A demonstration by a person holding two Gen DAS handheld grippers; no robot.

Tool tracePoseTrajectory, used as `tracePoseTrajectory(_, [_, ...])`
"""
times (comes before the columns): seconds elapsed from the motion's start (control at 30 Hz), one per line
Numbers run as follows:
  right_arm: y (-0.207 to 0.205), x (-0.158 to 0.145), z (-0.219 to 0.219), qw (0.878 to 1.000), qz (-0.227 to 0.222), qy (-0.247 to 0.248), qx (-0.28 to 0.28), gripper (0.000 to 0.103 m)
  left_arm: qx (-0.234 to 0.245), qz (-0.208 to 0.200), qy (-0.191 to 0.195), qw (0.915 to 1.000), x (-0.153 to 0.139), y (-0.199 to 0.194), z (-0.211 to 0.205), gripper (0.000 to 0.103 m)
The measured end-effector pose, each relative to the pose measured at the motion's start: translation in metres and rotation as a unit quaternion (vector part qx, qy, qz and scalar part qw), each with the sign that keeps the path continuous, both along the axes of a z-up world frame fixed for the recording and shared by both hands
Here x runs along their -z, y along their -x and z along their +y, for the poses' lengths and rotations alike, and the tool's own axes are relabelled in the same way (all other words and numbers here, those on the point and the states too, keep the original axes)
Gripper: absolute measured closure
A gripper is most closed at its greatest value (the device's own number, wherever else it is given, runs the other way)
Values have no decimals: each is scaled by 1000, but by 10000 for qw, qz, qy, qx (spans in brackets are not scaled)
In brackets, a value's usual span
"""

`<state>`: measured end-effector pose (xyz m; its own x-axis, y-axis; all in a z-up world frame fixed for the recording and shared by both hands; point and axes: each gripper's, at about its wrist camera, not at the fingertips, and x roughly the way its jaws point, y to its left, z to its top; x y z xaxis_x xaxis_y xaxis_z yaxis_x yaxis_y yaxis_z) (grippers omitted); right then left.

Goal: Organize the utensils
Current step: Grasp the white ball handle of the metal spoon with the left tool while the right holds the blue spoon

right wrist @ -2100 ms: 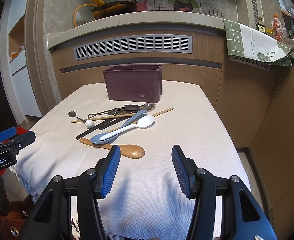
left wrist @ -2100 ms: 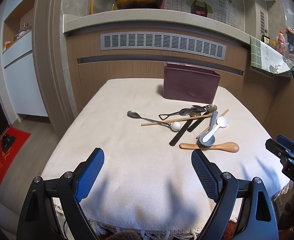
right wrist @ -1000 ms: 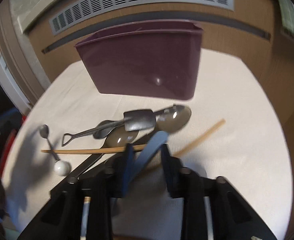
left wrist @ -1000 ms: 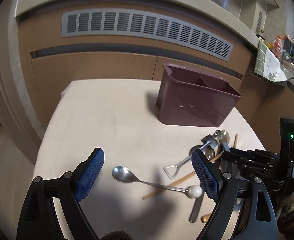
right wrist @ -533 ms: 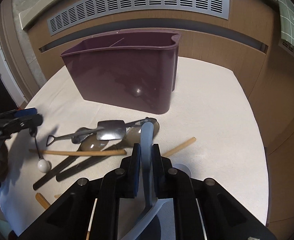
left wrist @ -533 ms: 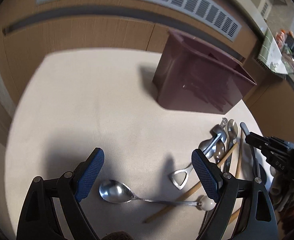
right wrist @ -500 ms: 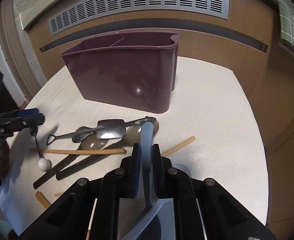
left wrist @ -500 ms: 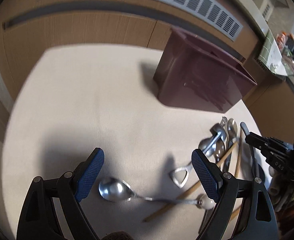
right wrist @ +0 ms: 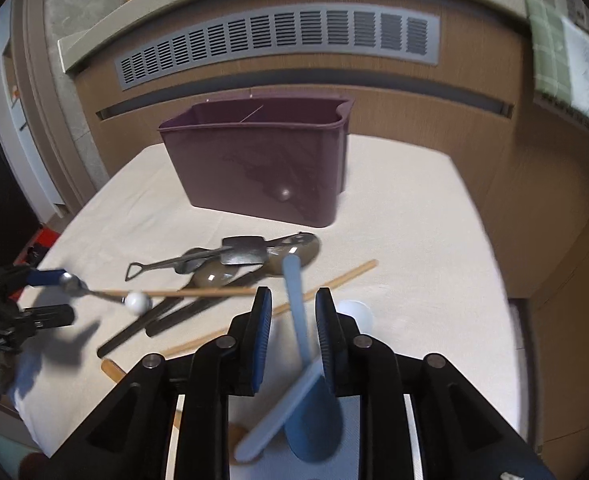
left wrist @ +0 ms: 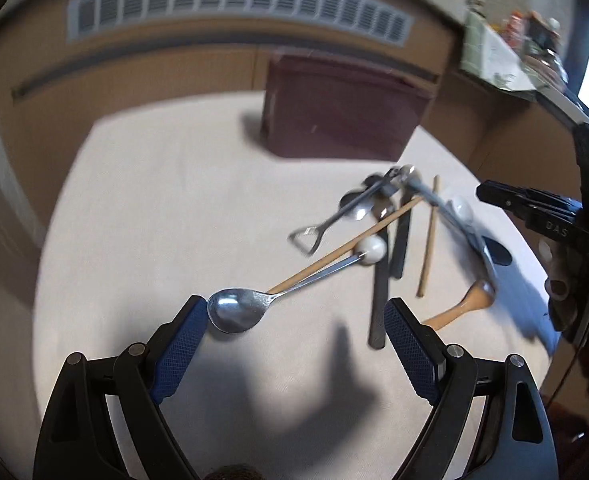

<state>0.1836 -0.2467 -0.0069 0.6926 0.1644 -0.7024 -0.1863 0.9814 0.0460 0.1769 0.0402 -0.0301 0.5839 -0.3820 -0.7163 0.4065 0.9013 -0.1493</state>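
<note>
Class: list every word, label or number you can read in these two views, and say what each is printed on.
"OAS": white letters on the right tool, left view; likely cut off.
White lettering on the left tool, right view: too blurred to read.
Nothing readable on the bin or utensils.

wrist cameras, angled down, sharing utensil pile (left wrist: 390,224)
</note>
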Motion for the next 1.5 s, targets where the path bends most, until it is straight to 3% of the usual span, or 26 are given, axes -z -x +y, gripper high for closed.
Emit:
tracePoseTrajectory(0.07, [7,-2,-4,9999,-39,40,111,81,16,-297,-248,9992,-6,2,-11,14])
tracePoseTrajectory(0.23, [17,2,-17,9997,50,60,234,81,68,-499,-998,9937,-7,-7,-31,18])
tracePoseTrajectory(0.33, [24,7,-23,9996,59,47,267,81,-104,-540,-1149,9919,-8,-9,-20,21])
tracePoseTrajectory(0.47, [23,16,-29,9993,183,-21,328,80,-393,-368,-914,9944,-6,-8,3,21])
tracePoseTrajectory(0.57, [19,20,-28,9994,217,-102,261,80,-36,-139,-575,9982,-3,-8,-2,24])
tracePoseTrajectory(0.63, [18,22,-25,9993,246,-145,226,80,349,-117,-592,9976,1,-10,-21,35])
tracePoseTrajectory(0.7, [17,23,-21,9992,295,-211,168,80,610,-137,-753,9952,5,-16,-43,58])
tracePoseTrajectory(0.77, [20,23,-18,9993,287,-215,138,80,811,-166,-848,9930,7,-23,-60,63])
tracePoseTrajectory(0.9, [28,21,-16,9996,239,-131,82,80,1392,-94,-1163,9834,14,-32,-89,63])
tracePoseTrajectory(1.0, [30,20,-18,9997,210,-29,79,80,1463,-167,-1525,9773,19,-35,-101,63])
tracePoseTrajectory(1.17, [25,14,-23,9999,147,19,45,80,1300,58,-1441,9810,22,-47,-97,67])
tracePoseTrajectory(1.33, [6,7,-14,9987,185,228,-404,80,1046,91,-1271,9863,23,-52,-84,67])
tracePoseTrajectory(1.5, [-34,25,3,9944,711,309,-724,80,1002,208,-967,9900,23,-50,-70,67])
